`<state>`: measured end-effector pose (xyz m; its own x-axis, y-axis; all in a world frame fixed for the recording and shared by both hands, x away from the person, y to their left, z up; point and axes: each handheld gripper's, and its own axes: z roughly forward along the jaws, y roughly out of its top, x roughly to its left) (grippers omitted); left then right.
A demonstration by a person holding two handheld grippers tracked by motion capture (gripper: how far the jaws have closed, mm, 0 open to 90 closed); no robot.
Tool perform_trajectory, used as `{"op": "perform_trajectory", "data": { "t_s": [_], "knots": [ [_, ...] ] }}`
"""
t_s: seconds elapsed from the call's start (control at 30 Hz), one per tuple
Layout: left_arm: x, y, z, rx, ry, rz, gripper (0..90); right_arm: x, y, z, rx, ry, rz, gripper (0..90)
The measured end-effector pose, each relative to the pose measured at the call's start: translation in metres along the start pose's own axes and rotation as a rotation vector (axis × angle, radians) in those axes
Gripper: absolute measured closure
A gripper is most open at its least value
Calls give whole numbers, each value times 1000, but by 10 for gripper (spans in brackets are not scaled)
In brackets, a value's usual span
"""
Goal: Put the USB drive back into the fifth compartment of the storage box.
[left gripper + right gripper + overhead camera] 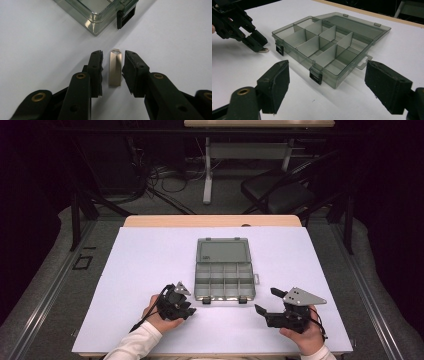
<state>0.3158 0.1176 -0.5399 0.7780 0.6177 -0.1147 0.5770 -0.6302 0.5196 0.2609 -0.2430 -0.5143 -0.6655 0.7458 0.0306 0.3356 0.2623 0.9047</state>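
Observation:
A small silver metal USB stick (115,67) lies flat on the white table sheet, just short of the near left corner of a clear grey compartment box (224,279). My left gripper (113,72) is down at the sheet, open, with one jaw on each side of the stick and a narrow gap to each. From the right gripper view the stick's tip (264,50) peeks out under the left gripper (254,41). The box (329,47) lies open with its lid folded back, its compartments bare. My right gripper (266,303) hovers open to the right of the box's front.
The white sheet (150,255) covers most of a wooden table (210,220). Black latches (205,299) stick out from the box's front edge. Beyond the table stand a dark chair (282,195) and a desk leg (207,175) on a grey floor.

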Motion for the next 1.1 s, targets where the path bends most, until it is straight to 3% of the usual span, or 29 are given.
{"op": "perform_trajectory", "data": {
  "t_s": [0.37,0.8,1.1],
  "knots": [
    [-1,0,1,10,6,6,720,0,0,0,3,3,-1,200],
    [-9,1,2,25,35,51,765,0,-1,1,13,4,-2,202],
    [-10,0,2,27,51,60,783,-1,-1,1,14,6,-4,202]
  ]
}}
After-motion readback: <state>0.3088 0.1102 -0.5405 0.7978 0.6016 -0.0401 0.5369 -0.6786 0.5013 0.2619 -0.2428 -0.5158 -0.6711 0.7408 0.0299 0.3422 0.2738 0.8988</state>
